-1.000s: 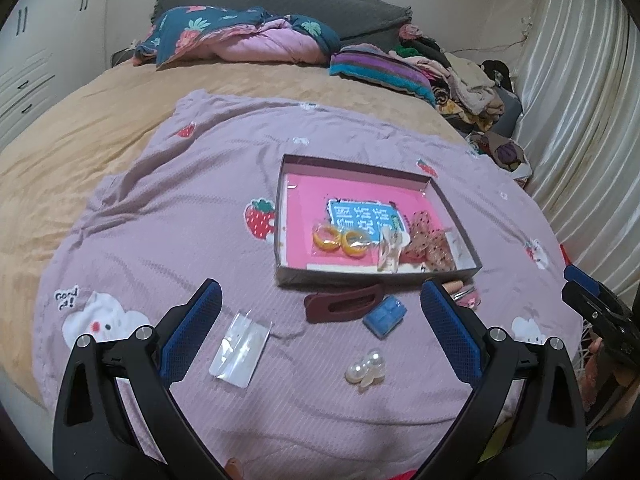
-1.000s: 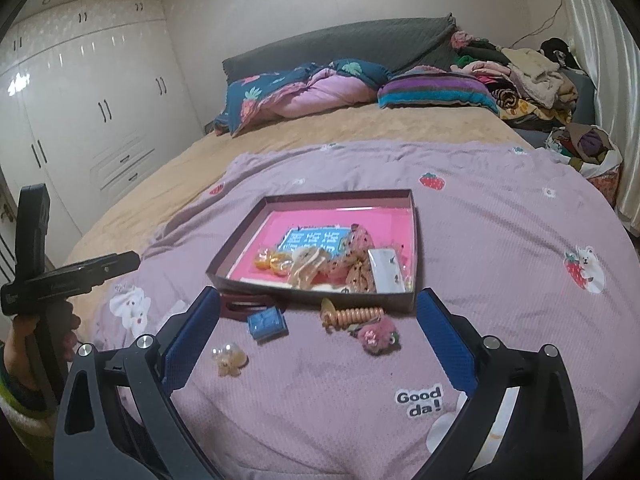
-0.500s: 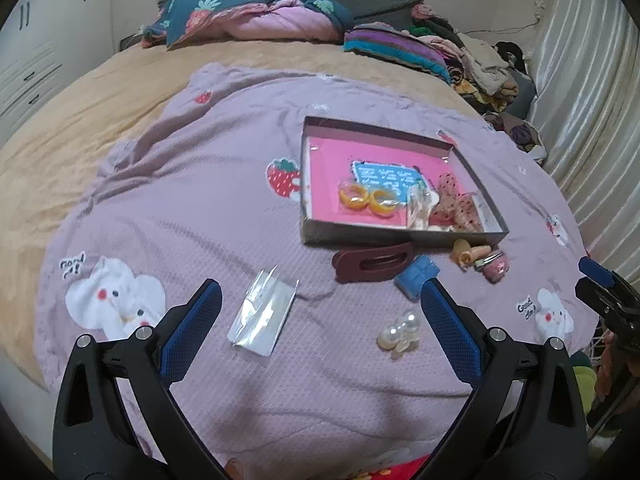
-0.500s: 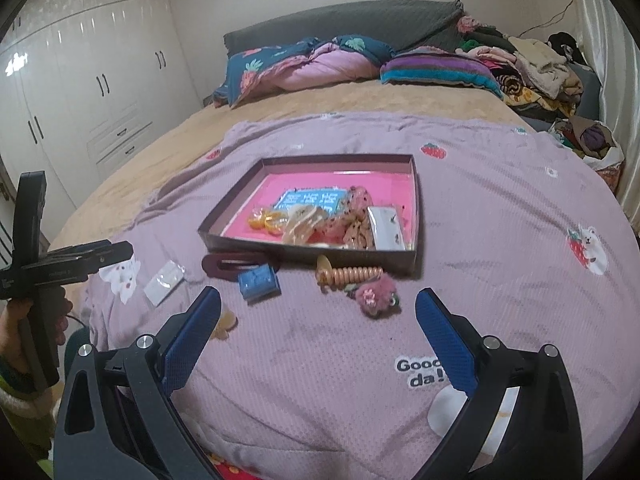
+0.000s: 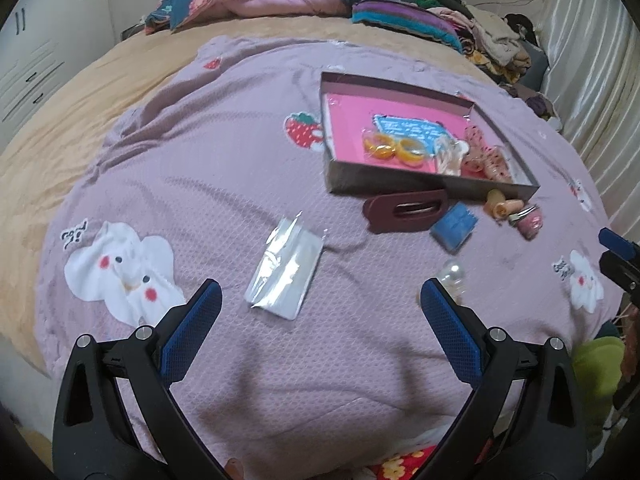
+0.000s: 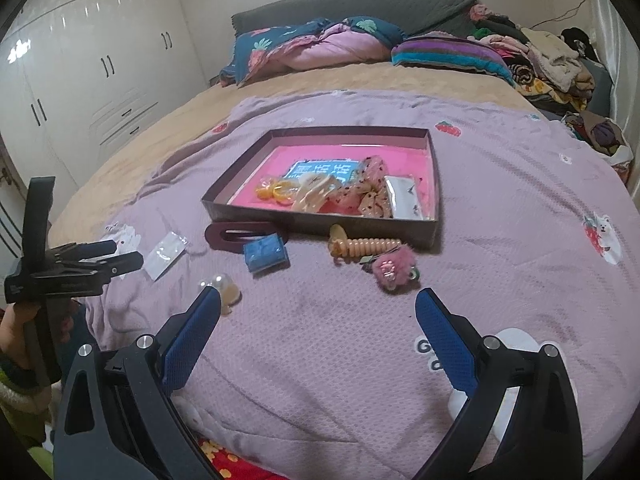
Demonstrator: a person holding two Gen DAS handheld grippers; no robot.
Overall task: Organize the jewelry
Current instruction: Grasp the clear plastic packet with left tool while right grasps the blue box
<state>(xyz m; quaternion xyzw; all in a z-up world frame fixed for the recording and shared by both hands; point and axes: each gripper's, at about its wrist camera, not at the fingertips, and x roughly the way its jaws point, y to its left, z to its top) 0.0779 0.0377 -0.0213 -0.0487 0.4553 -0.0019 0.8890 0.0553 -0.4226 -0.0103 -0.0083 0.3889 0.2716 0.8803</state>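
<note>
Both views have been brought lower and nearer the blanket [image 5: 200, 168]. The left gripper [image 5: 320, 308] and right gripper [image 6: 318, 312] are held wide open, empty. The clear packet [image 5: 286, 270], lying outside the box [image 5: 400, 190], is best pinched flat by an edge.

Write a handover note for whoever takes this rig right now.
Left tool: open, empty, over the clear packet.
Right tool: open, empty, facing the loose pieces.
In the box: yellow rings, dotted bow, a cream clip, a packet.
Loose on the purple blanket: maroon hair clip, blue clip, pearl clip, spiral hair tie, pink fuzzy clip, clear packet.
Left: box the six loose pieces.
</note>
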